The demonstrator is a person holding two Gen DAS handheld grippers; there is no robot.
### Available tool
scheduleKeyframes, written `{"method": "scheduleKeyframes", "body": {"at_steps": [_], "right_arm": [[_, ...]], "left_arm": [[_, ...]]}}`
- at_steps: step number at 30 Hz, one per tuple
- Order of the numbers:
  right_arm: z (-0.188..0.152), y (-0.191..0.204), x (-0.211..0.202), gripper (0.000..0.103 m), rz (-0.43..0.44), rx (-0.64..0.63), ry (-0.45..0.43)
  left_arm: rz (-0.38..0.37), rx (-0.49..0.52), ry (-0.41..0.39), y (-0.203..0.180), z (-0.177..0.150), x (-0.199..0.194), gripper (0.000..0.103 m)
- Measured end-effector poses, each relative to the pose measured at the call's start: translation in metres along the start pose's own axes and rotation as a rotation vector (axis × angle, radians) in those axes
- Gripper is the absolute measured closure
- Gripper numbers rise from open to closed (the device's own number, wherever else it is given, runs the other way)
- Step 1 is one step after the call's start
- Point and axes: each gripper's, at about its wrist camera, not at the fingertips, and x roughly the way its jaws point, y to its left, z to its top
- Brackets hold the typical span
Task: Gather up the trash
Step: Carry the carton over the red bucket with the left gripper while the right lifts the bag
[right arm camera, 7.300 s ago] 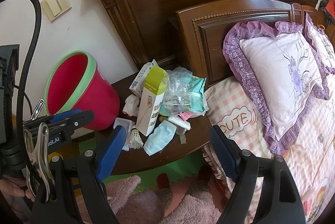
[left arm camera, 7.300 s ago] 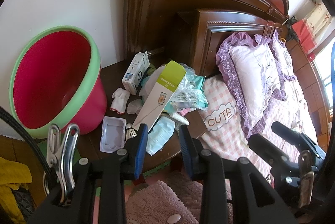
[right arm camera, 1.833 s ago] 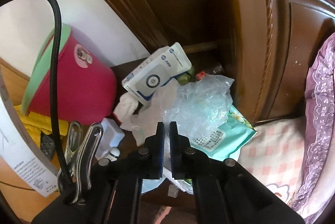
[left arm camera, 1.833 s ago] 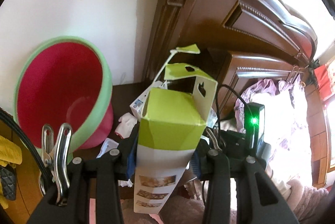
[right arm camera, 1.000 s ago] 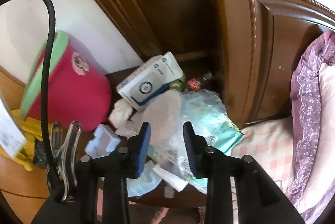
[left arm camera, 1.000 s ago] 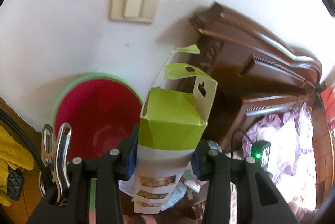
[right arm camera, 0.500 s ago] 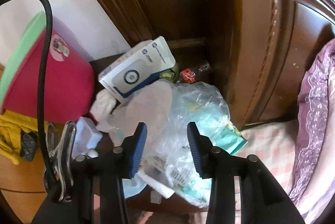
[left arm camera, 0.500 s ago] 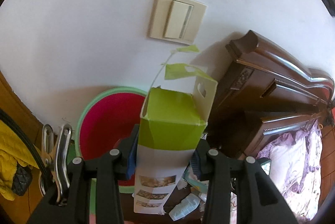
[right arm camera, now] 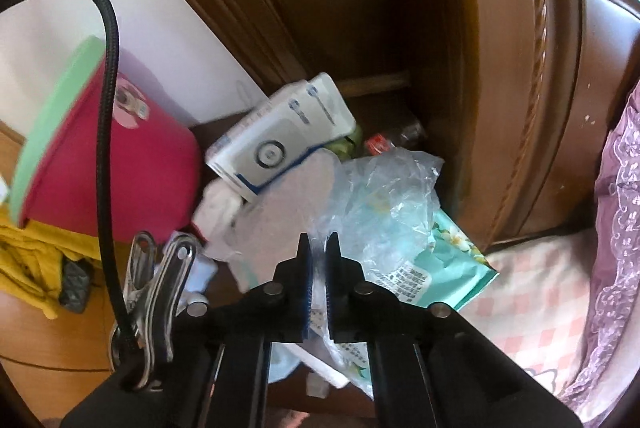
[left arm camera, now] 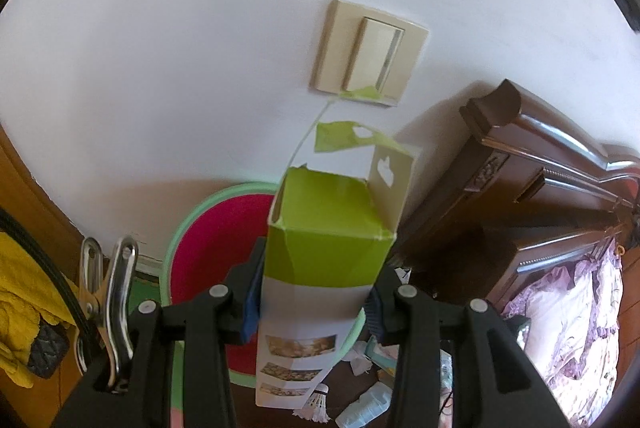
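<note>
My left gripper [left arm camera: 316, 302] is shut on a tall green and white carton [left arm camera: 326, 260] with a torn open top, held upright in front of the red bin with a green rim [left arm camera: 216, 248]. My right gripper [right arm camera: 318, 268] is shut on a clear plastic bag [right arm camera: 384, 199] that lies on the trash pile on the dark wooden nightstand [right arm camera: 224, 284]. In the right wrist view the red bin [right arm camera: 140, 171] stands left of the pile. A white and blue box [right arm camera: 280, 147] leans at the back of the pile.
A teal wipes packet [right arm camera: 436, 268] lies under the bag. A shuttlecock [left arm camera: 318, 402] and crumpled wrappers lie on the nightstand. The dark headboard [right arm camera: 520, 67] and bed with purple pillow [right arm camera: 624, 211] stand right. A light switch [left arm camera: 368, 51] is on the wall. Yellow cloth [left arm camera: 16, 308] hangs left.
My left gripper has lifted the carton higher and tilted up, so the bin sits lower in view. My right gripper was open over the pile and has shut on the clear bag.
</note>
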Motion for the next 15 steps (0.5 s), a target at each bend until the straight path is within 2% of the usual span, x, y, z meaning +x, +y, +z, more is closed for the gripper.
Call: {"method": "scheduleKeyframes", "body": {"at_steps": [15], "right_arm": [[0.006, 0.045, -0.07, 0.098, 0.081, -0.049, -0.166]], "left_arm": [[0.045, 0.004, 0.016, 0.018, 0.0, 0.031, 0.06]]}}
